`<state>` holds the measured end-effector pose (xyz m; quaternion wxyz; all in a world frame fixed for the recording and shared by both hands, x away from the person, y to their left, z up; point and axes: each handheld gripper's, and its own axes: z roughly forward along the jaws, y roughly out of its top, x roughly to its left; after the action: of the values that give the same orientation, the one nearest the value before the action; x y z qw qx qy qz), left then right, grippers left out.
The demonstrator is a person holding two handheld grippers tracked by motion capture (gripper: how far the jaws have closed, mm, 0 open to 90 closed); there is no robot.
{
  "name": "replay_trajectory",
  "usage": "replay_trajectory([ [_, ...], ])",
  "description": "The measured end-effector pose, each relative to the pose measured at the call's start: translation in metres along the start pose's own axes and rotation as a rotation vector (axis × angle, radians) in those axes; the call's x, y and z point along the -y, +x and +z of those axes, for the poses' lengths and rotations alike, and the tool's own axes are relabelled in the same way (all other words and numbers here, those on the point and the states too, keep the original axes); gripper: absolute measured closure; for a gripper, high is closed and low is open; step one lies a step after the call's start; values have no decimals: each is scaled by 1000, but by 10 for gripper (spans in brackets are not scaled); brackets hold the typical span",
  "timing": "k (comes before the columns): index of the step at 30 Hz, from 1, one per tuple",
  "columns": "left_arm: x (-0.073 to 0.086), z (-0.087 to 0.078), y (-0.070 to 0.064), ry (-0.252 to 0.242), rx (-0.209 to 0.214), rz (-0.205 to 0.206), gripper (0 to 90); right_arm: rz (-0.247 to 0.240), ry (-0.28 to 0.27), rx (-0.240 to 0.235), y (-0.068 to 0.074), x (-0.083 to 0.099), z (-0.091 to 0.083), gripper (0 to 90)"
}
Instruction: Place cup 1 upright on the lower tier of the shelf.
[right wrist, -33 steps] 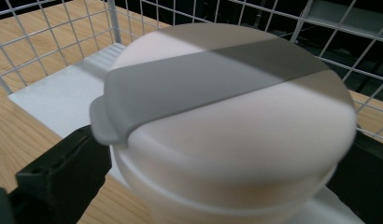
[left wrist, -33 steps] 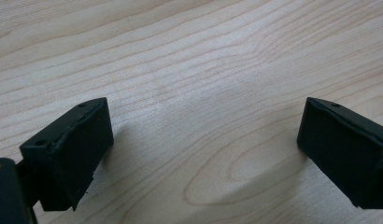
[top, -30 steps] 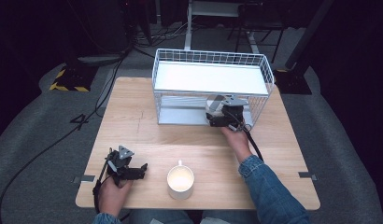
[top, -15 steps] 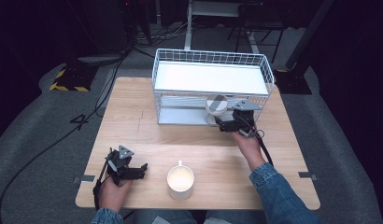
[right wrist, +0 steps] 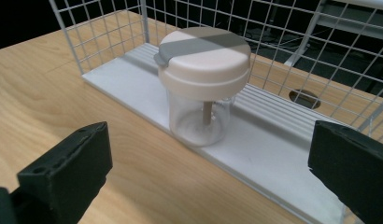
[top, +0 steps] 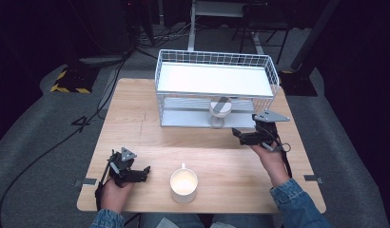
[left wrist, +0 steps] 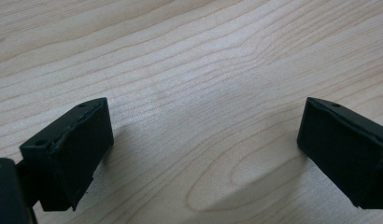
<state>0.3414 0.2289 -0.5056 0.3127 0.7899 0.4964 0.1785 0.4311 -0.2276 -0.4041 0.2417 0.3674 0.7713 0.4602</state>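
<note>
A clear jar with a cream and grey lid (top: 219, 111) (right wrist: 202, 98) stands upright on the lower shelf of the white wire rack (top: 169, 80), at its front edge. My right gripper (top: 239, 135) (right wrist: 208, 186) hovers over the table just right of the jar, open, with empty jaws aimed at it and a gap in between. A white mug (top: 184, 185) sits near the table's front edge. Left of the mug, my left gripper (top: 141, 172) (left wrist: 203, 154) rests low over bare wood, open and empty.
The wire rack's white top shelf (top: 214, 79) overhangs the jar. Its mesh wall (right wrist: 315, 51) rises behind the jar. The wooden table (top: 202, 152) has bare room between rack and mug. A cable (top: 286, 166) trails along the right forearm.
My right gripper let go of the jar on the rack's lower shelf and drew back to the right and toward the person. The left gripper stayed put.
</note>
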Motion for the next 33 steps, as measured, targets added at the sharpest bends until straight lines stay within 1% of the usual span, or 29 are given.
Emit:
replay_trajectory([
  [2,0,0,0,-1,0,1,41,-1,8,-8,-1,3,-10,3],
  [4,0,0,0,1,1,1,40,-1,10,-10,-1,4,-13,3],
  [5,-1,1,0,-3,0,-2,39,11,11,-21,-2,8,-22,4],
  [6,-1,1,0,-1,0,-1,38,9,13,-24,-3,9,-25,5],
  [7,-1,1,0,-1,0,-1,38,9,13,-24,-3,9,-25,5],
  [8,-1,1,0,-1,-2,-1,38,8,24,-26,-3,14,-32,12],
  [11,-1,1,0,0,-2,1,37,-6,43,-15,-2,21,-40,24],
  [12,-1,1,0,0,-2,1,37,-6,43,-15,-2,21,-40,24],
  [13,-1,1,0,-1,-2,0,38,-8,57,-15,-3,28,-46,36],
  [16,-1,1,0,-1,-2,0,38,-5,66,-15,-2,37,-54,37],
  [17,-1,1,0,-1,-2,0,38,-5,66,-15,-2,37,-54,37],
  [19,-1,1,0,-2,-3,-2,39,-16,71,-25,0,47,-61,37],
  [20,-1,1,-1,-2,-3,-4,40,-12,74,-29,0,50,-64,37],
  [23,-1,1,-1,-3,-4,-4,40,14,66,-35,-1,61,-69,37],
  [25,-1,1,-1,-2,-3,-4,40,26,71,-29,-1,68,-70,37],
  [27,-1,1,-1,-2,-3,-3,40,24,75,-33,-2,71,-70,37],
  [28,-1,1,-1,-2,-3,-4,40,17,105,-34,-3,76,-70,39],
  [29,-1,1,-1,-2,-3,-4,40,17,105,-34,-3,76,-70,39],
  [30,-1,1,-1,-2,-3,-4,40,12,108,-17,-4,82,-71,39],
  [31,-1,1,-1,-2,-3,-3,40,19,111,-16,-5,86,-71,39],
  [32,-1,1,-1,-2,-3,-3,40,19,111,-16,-5,86,-71,39],
  [33,-1,1,-1,-2,-4,-3,40,31,140,-10,-7,94,-69,41],
])
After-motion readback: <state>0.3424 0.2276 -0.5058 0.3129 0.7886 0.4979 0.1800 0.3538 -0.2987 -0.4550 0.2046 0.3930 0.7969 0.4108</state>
